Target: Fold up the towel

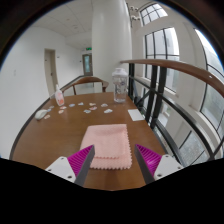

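Observation:
A pink towel lies flat on the brown wooden table, folded into a rectangle with a scalloped near edge. My gripper hovers over the table's near side with its fingers spread wide apart. The towel's near edge lies just ahead of and between the fingers. The left magenta pad and the right magenta pad stand at either side of it with gaps. Nothing is held.
A clear plastic jar stands at the table's far side. A small pink bottle stands far left. Small white bits and a white sheet lie mid-table. A wooden railing and windows run along the right.

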